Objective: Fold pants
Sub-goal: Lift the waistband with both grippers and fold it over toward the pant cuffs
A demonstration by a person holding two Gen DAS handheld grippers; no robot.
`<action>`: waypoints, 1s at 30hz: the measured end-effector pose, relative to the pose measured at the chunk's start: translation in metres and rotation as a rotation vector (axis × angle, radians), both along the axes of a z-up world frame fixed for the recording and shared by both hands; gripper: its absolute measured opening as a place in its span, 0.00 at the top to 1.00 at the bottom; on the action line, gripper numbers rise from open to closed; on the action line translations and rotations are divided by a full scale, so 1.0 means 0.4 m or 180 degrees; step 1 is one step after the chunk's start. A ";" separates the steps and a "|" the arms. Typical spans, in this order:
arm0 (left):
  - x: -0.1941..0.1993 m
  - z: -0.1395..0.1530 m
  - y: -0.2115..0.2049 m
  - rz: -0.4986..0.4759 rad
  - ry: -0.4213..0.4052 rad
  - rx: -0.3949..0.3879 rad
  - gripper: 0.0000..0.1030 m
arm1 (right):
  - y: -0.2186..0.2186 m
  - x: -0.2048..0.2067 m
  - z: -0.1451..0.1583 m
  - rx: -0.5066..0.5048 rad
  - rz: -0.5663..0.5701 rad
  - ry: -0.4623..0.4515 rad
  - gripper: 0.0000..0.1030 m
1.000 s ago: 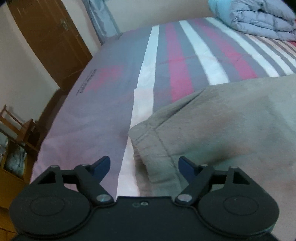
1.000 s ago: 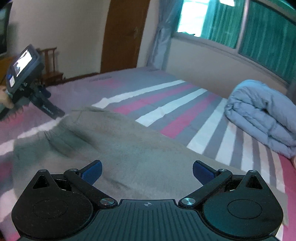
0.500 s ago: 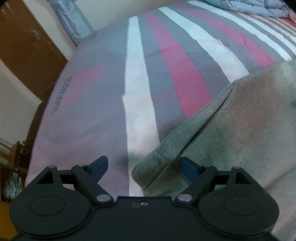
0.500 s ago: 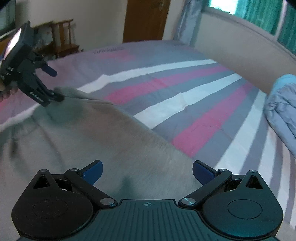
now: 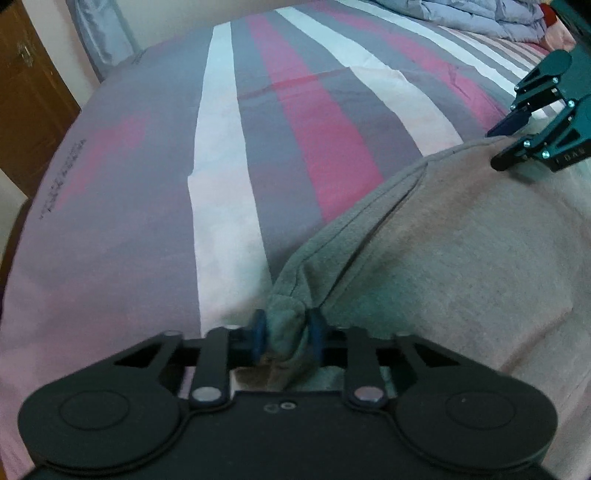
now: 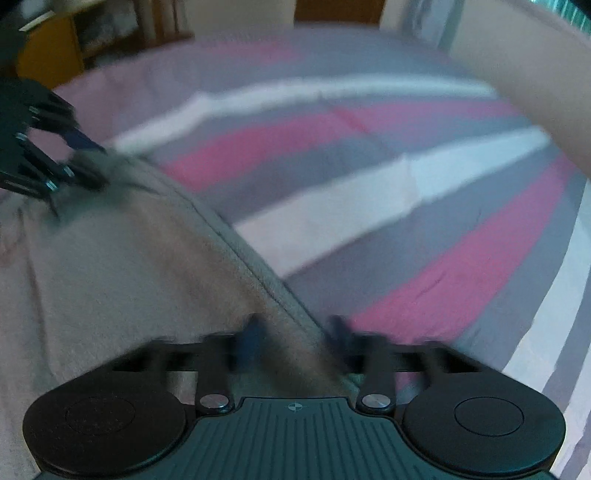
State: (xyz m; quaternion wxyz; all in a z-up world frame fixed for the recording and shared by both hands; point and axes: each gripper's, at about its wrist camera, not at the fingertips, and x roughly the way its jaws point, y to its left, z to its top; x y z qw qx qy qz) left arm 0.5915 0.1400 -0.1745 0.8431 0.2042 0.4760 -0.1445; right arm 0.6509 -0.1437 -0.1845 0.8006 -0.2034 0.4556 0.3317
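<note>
Grey pants (image 5: 461, 236) lie spread on a striped bed, their seamed edge running diagonally. My left gripper (image 5: 286, 336) is shut on a bunched corner of that edge. It also shows in the right wrist view (image 6: 79, 166), gripping the far corner. My right gripper (image 6: 295, 332) has its fingers closed in on the pants' edge (image 6: 236, 243), blurred by motion. In the left wrist view the right gripper (image 5: 498, 146) sits at the pants' other corner, far right.
The bed sheet (image 5: 314, 122) has pink, grey and white stripes. A folded blue quilt (image 5: 476, 14) lies at the far end. A wooden door (image 5: 26, 92) stands left of the bed. A wooden cabinet (image 6: 48, 55) stands beyond the bed's edge.
Both grippers went from wide open to closed on the pants' edge. The left took the near corner, the right moved down onto the other corner.
</note>
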 end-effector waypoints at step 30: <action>-0.700 0.074 0.033 0.0522 -0.0043 0.0044 0.81 | 0.049 -0.955 0.031 0.0160 -0.0250 -0.0482 0.94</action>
